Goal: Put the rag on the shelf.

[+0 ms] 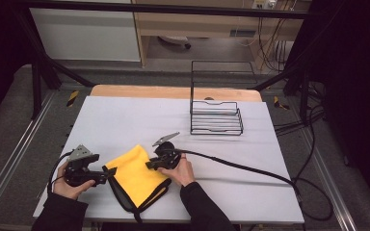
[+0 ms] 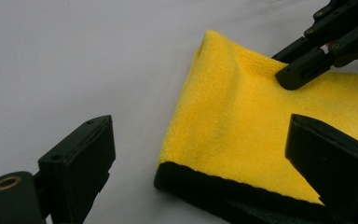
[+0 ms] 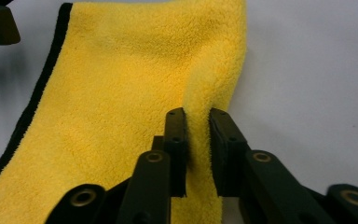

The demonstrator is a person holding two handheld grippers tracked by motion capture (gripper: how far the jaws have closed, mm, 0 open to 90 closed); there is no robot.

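The grey table [image 1: 125, 120] lay bare to the left of and behind the yellow cloth [image 1: 137, 175], giving open passage. A wire rack [image 1: 216, 118] stood well apart at the far right. The right gripper's cable [image 1: 241, 167] trailed across the near right, apparently flat on the surface.

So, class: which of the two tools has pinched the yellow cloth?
The right tool: its jaws are shut on a raised fold of the cloth. The left tool stands open at the cloth's black-trimmed edge.
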